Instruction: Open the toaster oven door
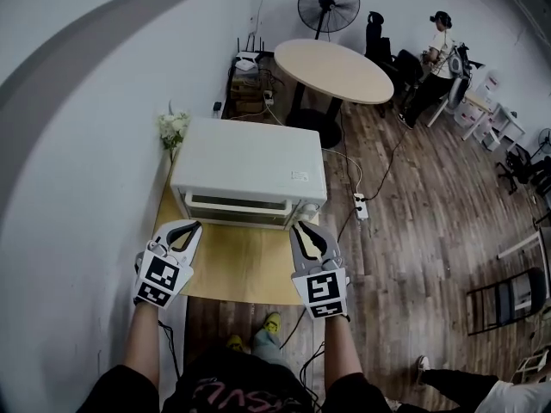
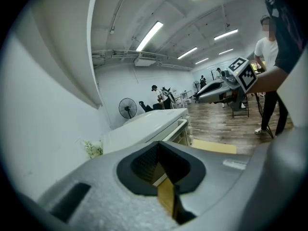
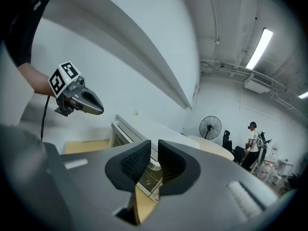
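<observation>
A white toaster oven point(image 1: 250, 157) stands on a small wooden table point(image 1: 232, 269) against the wall. Its glass door point(image 1: 237, 205) faces me and is closed, with the handle bar point(image 1: 239, 218) along the front. My left gripper point(image 1: 193, 228) hovers just before the oven's left front corner, jaws shut and empty. My right gripper point(image 1: 300, 229) hangs in front of the right corner near the knobs point(image 1: 315, 209); its pads stand a narrow gap apart with nothing between them. The left gripper view shows the oven point(image 2: 144, 126) ahead of the shut tips point(image 2: 159, 147). The right gripper view shows it point(image 3: 137, 129) behind the parted pads point(image 3: 154, 150).
A small bunch of white flowers point(image 1: 173, 127) sits left of the oven by the wall. A power strip point(image 1: 361, 206) and cable lie on the wooden floor to the right. Behind are a round table point(image 1: 336, 69), a standing fan point(image 1: 328, 4) and a seated person point(image 1: 441, 50).
</observation>
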The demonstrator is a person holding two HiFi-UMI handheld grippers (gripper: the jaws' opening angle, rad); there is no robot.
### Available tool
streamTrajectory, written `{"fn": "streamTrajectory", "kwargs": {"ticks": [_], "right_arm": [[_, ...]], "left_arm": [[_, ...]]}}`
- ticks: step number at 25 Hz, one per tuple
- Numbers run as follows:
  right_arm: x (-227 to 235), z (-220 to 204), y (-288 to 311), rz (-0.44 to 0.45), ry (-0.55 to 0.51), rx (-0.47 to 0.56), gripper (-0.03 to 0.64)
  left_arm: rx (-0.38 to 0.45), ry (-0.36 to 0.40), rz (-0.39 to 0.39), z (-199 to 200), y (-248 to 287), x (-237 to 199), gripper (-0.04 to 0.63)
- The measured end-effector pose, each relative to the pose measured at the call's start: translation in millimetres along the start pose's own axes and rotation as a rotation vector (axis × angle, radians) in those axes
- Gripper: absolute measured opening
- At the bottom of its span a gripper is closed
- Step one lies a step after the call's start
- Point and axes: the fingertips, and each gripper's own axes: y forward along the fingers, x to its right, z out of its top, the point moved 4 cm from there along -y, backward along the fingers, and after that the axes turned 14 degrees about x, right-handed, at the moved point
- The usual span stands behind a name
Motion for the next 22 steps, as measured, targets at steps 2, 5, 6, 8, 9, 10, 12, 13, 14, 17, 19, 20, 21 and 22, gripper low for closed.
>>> {"fn": "streamTrajectory", "kwargs": {"ticks": [2,5,6,8,9,10,12,13,14,17,19,20,21,22], "right_arm": [[0.6,-4.1,9.2,0.049,-0.045,-0.022,0.055],[-0.6,-10.8,22.4,0.124,-0.117,-0.057,0.078],[-1.5,-13.8,26.7,0.150,-0.135,-0.070,0.095],[-3.7,-21.4,34.8,0.205,-0.170,-0.098,0.132],[-4.9,-25.7,38.7,0.228,-0.188,-0.109,0.146],[-6.3,-30.3,42.1,0.249,-0.203,-0.120,0.150],[-9.4,-40.4,47.3,0.289,-0.228,-0.142,0.150],[-11.0,-45.3,49.0,0.310,-0.241,-0.156,0.152],[-12.4,-49.8,50.4,0.332,-0.259,-0.172,0.153],[-14.6,-58.0,56.6,0.392,-0.334,-0.211,0.156],[-14.1,-60.6,63.1,0.417,-0.367,-0.217,0.156],[-13.1,-61.6,66.2,0.425,-0.374,-0.218,0.156],[-11.9,-62.6,69.0,0.431,-0.380,-0.220,0.158],[-11.0,-63.8,71.6,0.439,-0.385,-0.223,0.158]], "left_arm": [[-0.019,0.029,-0.011,-0.1,8.9,-3.1,0.018],[-0.060,0.079,-0.052,-4.9,23.3,-4.6,0.053],[-0.075,0.092,-0.071,-7.5,28.5,-3.7,0.071],[-0.106,0.119,-0.114,-12.1,39.0,-0.6,0.104],[-0.119,0.137,-0.134,-14.1,44.1,1.0,0.118],[-0.132,0.154,-0.150,-16.3,48.9,2.3,0.124],[-0.159,0.188,-0.175,-22.4,57.5,4.4,0.129],[-0.179,0.207,-0.188,-26.2,60.9,5.6,0.129],[-0.205,0.231,-0.206,-30.4,63.7,6.8,0.132],[-0.298,0.327,-0.267,-43.3,68.7,7.2,0.143],[-0.337,0.384,-0.287,-48.9,72.4,3.8,0.152],[-0.345,0.396,-0.290,-50.4,74.9,2.0,0.152],[-0.347,0.398,-0.292,-51.2,77.7,0.8,0.152],[-0.346,0.395,-0.296,-51.6,80.5,0.0,0.152]]}}
